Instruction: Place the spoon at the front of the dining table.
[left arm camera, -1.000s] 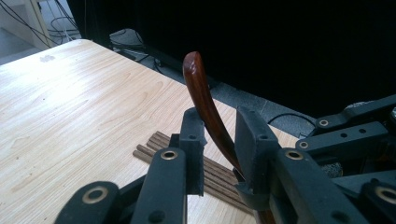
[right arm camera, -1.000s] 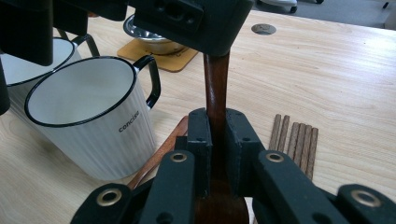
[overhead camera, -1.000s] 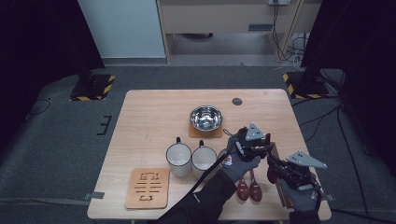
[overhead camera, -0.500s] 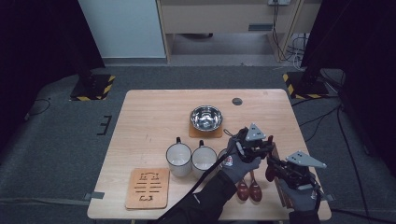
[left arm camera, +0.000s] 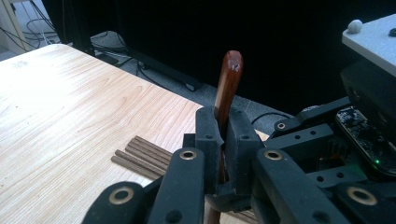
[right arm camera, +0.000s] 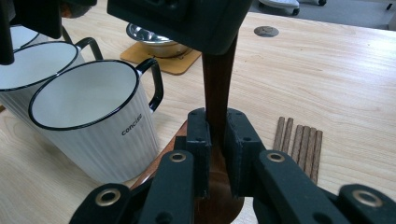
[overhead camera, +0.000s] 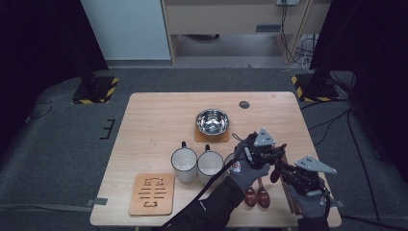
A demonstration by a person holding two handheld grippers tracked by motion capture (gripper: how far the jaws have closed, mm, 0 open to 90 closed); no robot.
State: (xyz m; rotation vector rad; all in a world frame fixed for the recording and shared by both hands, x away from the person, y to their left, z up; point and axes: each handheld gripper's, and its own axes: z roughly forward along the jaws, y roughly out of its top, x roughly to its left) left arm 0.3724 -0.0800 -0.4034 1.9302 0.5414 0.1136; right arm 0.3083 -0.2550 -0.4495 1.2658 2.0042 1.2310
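Both tools grip one brown wooden spoon (overhead camera: 278, 163) above the near right part of the counter (overhead camera: 159, 120); the left tool (overhead camera: 262, 150) has just been closing its jaws, and in the left gripper view they are now clamped on the spoon's handle (left arm camera: 227, 93), whose rounded end rises above the jaw tips with the right tool's body close beside it; the right tool (overhead camera: 288, 172) is clenched on the same spoon (right arm camera: 217, 88) lower down, where the handle widens toward the bowl, and in the right gripper view the handle runs up from its jaws into the underside of the left tool; in the high view the spoon hangs off the counter between the two tools, tilted, its handle end toward the far right; a gloved hand (overhead camera: 250, 171) with a dark sleeve holds the left tool; two more brown spoons (overhead camera: 256, 195) lie side by side on the counter just below that hand; a row of dark sticks (right arm camera: 299, 142) lies flat on the counter near the right edge, just beside the right tool; two white ribbed mugs (overhead camera: 197, 163) with black rims stand touching each other left of the tools; a metal bowl (overhead camera: 212, 121) sits on a square wooden coaster (overhead camera: 210, 136) behind them; a carved wooden mat (overhead camera: 151, 193) lies at the near left corner.
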